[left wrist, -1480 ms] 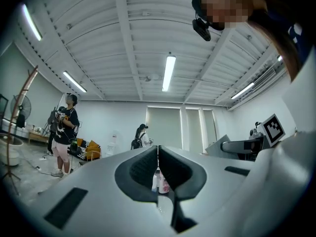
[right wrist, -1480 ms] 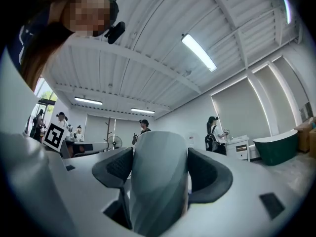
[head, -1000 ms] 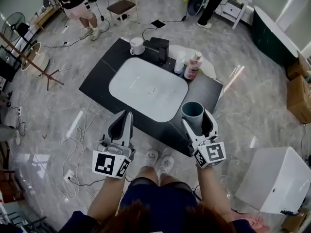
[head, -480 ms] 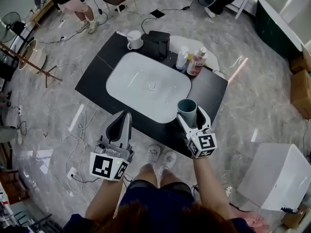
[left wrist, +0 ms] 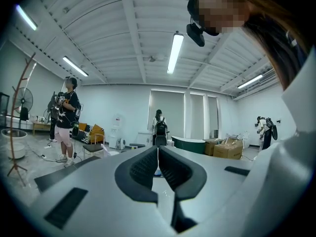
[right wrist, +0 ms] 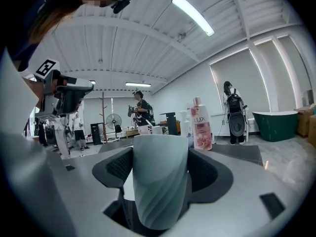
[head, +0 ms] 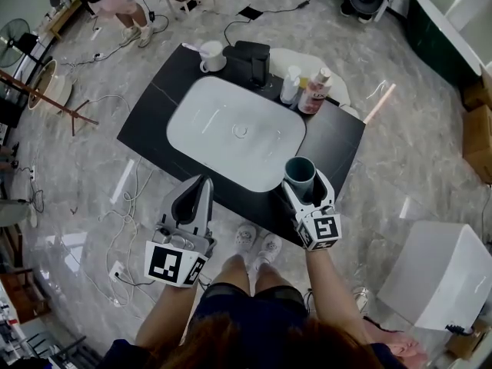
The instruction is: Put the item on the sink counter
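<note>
The black bench stands cornerwise to the person, and its near long edge runs between the two grippers. A white basin fills most of the top. This leaves a narrow dark strip at the left and along the near edge, and a wider bare patch to the right of the basin, reaching to the right corner.

The right gripper is above the near edge of that bare patch. Its jaws are closed on the sides of one grey-green cup, which is upright with its mouth facing up and a dark inside. In the right gripper view the ribbed cup fills the gap between the jaws. No view shows whether its base touches the bench.

The left gripper is just off the near edge, over the floor. Its jaws are pressed together with nothing between them, as the left gripper view shows.

Along the far edge stand one white mug, one black tap block, and two bottles close together, one white and one pink. The basin shows only its drain.

Cables trail over the floor to the left, and a white box sits on the floor to the right.
</note>
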Motion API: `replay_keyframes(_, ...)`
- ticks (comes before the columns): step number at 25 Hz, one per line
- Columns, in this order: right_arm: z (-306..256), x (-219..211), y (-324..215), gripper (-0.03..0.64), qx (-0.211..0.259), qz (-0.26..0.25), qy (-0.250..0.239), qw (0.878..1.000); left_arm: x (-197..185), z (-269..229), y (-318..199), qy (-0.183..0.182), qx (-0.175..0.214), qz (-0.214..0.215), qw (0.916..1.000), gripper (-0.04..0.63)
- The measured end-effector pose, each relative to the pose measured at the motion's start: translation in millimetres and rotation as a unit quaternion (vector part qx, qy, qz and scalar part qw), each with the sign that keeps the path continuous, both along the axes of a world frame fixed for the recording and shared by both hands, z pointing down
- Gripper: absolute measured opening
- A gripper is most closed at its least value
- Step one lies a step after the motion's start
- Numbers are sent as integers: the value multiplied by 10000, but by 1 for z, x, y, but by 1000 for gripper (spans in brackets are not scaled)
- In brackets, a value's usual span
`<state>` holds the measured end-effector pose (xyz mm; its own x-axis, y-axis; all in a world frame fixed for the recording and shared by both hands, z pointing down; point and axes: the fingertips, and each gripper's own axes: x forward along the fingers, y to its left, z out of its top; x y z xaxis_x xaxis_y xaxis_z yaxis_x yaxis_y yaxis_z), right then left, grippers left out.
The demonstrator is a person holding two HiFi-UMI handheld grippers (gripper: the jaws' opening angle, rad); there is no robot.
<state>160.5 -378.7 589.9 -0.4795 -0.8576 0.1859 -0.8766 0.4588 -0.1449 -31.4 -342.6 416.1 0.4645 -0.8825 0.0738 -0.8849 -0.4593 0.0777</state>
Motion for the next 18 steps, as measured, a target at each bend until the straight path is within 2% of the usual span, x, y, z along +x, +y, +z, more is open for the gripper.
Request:
replay_keyframes(11, 6, 13, 34, 382, -155, 105, 34, 9998, 10, -4, -3, 73, 51, 111, 9999, 23)
replay_keyframes(18, -14, 10, 38, 397, 1, -32, 235, 9997, 12, -12, 0, 116, 147, 137, 9997, 23)
